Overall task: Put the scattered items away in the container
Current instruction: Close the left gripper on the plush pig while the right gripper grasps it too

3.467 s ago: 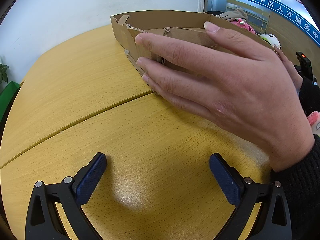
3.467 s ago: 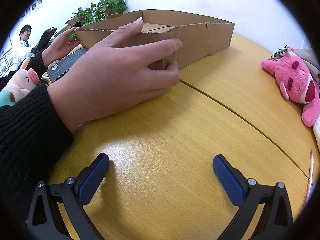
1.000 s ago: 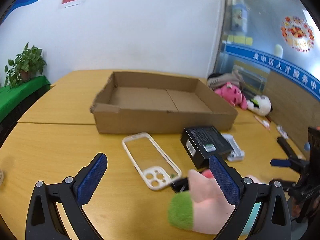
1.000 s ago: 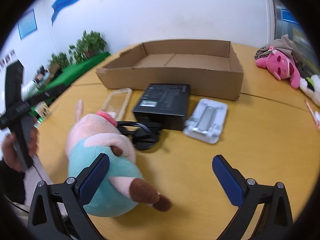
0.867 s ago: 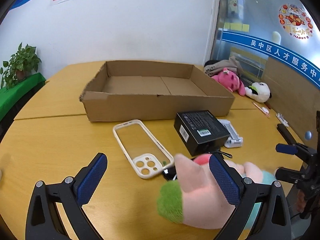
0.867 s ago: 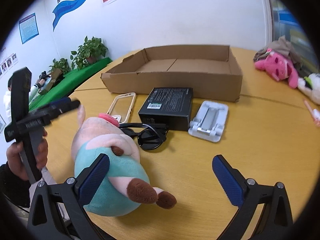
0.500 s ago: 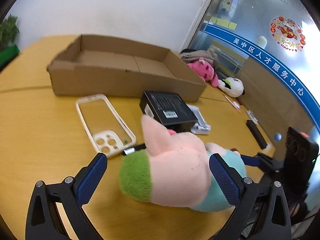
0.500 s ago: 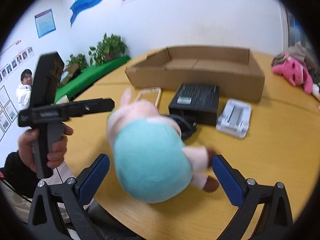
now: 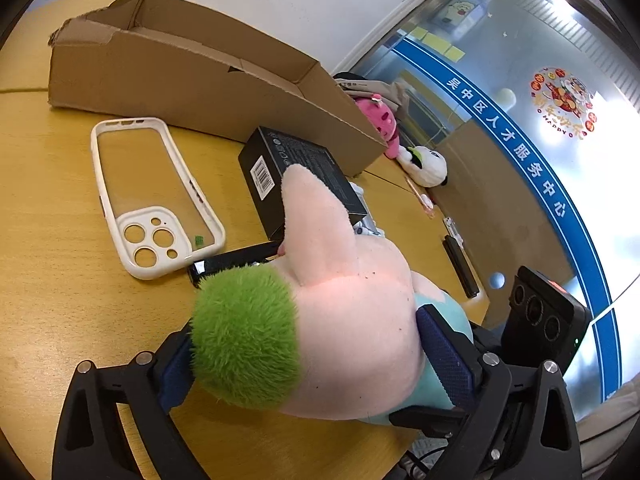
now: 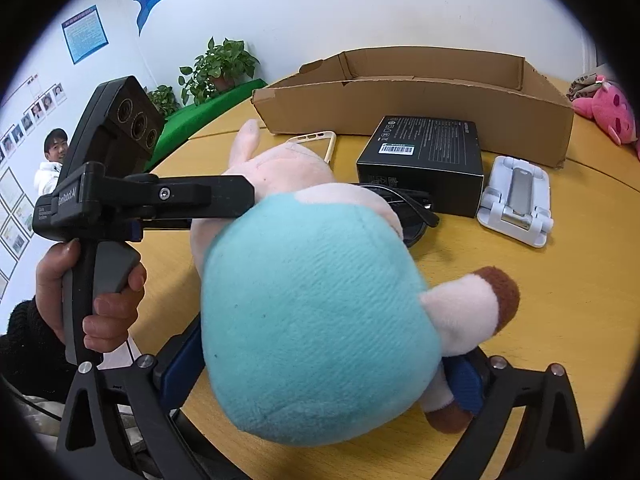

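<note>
A plush pig [image 9: 340,320] with a pink head, green hat and teal body lies on the yellow table. My left gripper [image 9: 312,354] is closed on its head. My right gripper [image 10: 320,376] is closed on its teal body [image 10: 316,312] from the other end. The left gripper's body shows in the right wrist view [image 10: 160,196]. The open cardboard box [image 9: 192,80] stands behind, also in the right wrist view [image 10: 420,96]. In front of it lie a clear phone case [image 9: 148,196], a black carton [image 10: 424,156], black sunglasses [image 10: 412,212] and a white phone stand [image 10: 518,200].
A pink plush [image 10: 608,114] and a panda plush [image 9: 424,162] lie at the table's far right. A dark bar [image 9: 460,260] and a pen [image 9: 418,198] lie near the right edge. Potted plants [image 10: 220,64] and a seated person [image 10: 52,156] are beyond the table's left side.
Both grippers have moved in on the plush pig from opposite ends and their jaws have narrowed onto it. Earlier both were wide open and empty, and a hand rested on the box.
</note>
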